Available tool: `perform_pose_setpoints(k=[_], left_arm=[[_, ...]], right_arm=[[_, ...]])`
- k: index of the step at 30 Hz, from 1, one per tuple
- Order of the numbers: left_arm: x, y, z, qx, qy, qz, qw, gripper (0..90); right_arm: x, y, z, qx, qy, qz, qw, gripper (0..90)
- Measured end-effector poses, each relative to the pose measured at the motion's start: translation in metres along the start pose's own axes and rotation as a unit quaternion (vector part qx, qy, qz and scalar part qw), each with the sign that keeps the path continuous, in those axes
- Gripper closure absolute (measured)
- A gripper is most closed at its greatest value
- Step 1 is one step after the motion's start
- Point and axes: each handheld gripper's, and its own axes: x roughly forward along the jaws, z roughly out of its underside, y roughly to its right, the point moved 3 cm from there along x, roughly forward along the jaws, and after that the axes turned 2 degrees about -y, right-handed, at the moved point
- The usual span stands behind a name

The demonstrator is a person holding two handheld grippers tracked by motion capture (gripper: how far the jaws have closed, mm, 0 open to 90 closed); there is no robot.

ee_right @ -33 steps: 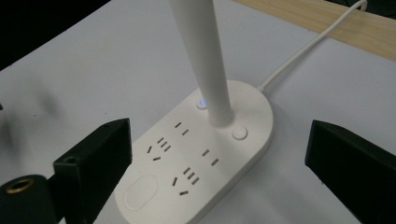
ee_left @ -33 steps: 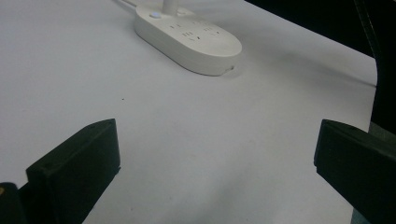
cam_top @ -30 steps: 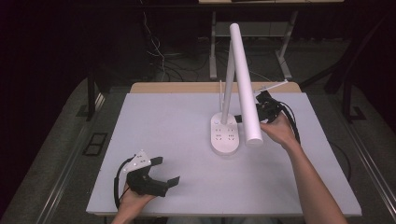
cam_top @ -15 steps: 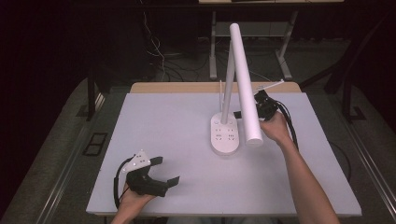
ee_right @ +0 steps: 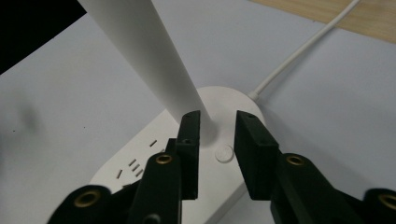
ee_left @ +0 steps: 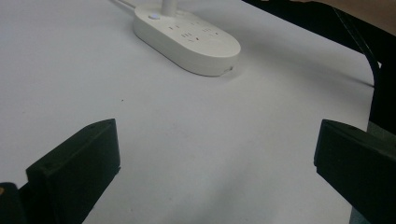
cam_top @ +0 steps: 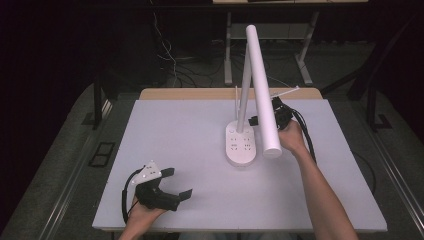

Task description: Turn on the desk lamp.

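A white desk lamp stands at the middle right of the table. Its long tube head (cam_top: 260, 85) slopes down toward the front above its oval socket base (cam_top: 242, 145). My right gripper (cam_top: 255, 120) reaches in from the right behind the head, level with the thin stem (cam_top: 244, 90). In the right gripper view, my right gripper (ee_right: 217, 116) is narrowly open over the base's round button (ee_right: 224, 153), and the stem (ee_right: 140, 51) ends beside its left jaw. My left gripper (cam_top: 179, 182) rests wide open at the front left, holding nothing. The left gripper (ee_left: 217, 140) faces the base (ee_left: 187, 37).
The white table top (cam_top: 175, 130) has a wooden strip along its far edge. The lamp's white cord (ee_right: 299, 56) runs from the base toward the back edge. A black cable (cam_top: 307, 140) trails from my right gripper along the forearm. Dark floor and desk legs lie beyond.
My right gripper has edged a little to the left, closer to the lamp stem. The left gripper has stayed still.
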Motion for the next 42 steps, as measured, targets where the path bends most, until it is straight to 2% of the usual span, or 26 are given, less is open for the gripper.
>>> perform_pose_setpoints(k=[7,12,28,30,36,42], left_arm=[[0.0,0.0,0.0,0.0,0.0,0.0,1.0,0.0],[0.0,0.0,0.0,0.001,-0.001,-0.001,1.0,0.0],[0.0,0.0,0.0,0.002,-0.001,-0.001,1.0,0.0],[0.0,0.0,0.0,0.001,-0.002,-0.002,1.0,0.0],[-0.001,0.0,0.0,0.0,0.0,-0.004,1.0,0.0],[-0.001,0.001,0.0,0.001,0.001,-0.005,1.0,0.0]], right_arm=[[0.009,0.001,0.002,-0.003,-0.01,0.0,0.9999,86.3],[0.016,0.0,0.003,-0.007,-0.012,0.008,0.9999,89.8],[0.036,0.003,0.01,-0.006,-0.026,0.01,0.9996,89.8],[0.038,0.004,0.011,-0.007,-0.034,0.014,0.9993,89.8],[0.038,0.007,0.014,0.007,-0.02,0.001,0.9998,89.9],[0.039,0.008,0.016,0.011,-0.013,-0.001,0.9999,90.0]])
